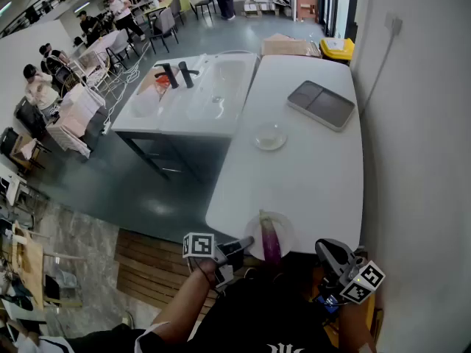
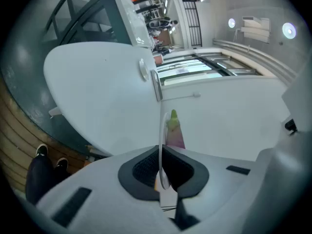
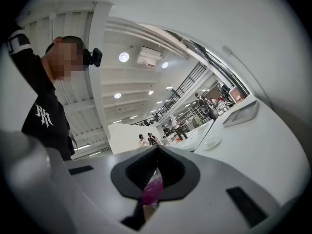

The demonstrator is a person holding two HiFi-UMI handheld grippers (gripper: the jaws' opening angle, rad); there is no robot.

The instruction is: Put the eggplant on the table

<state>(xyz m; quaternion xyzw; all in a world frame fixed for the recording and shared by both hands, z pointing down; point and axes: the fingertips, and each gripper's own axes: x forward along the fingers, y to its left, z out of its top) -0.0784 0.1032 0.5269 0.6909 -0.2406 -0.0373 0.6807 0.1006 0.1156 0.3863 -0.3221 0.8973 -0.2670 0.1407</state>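
A: L tool (image 1: 243, 243)?
B: Yours is clamped on plate (image 1: 288, 230) rim, at worktop (image 1: 309, 175) near edge.
A: And eggplant (image 1: 271, 241)?
B: Lying on that plate. Your R tool (image 1: 329, 252): jaws together, apart from plate.

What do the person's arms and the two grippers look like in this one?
The left gripper and the right gripper have pale grey bodies, dark grey textured pads round the jaws and black rectangular slots. The left cube and right cube bear black-and-white square markers. The person wears a black short-sleeved shirt with white lettering.
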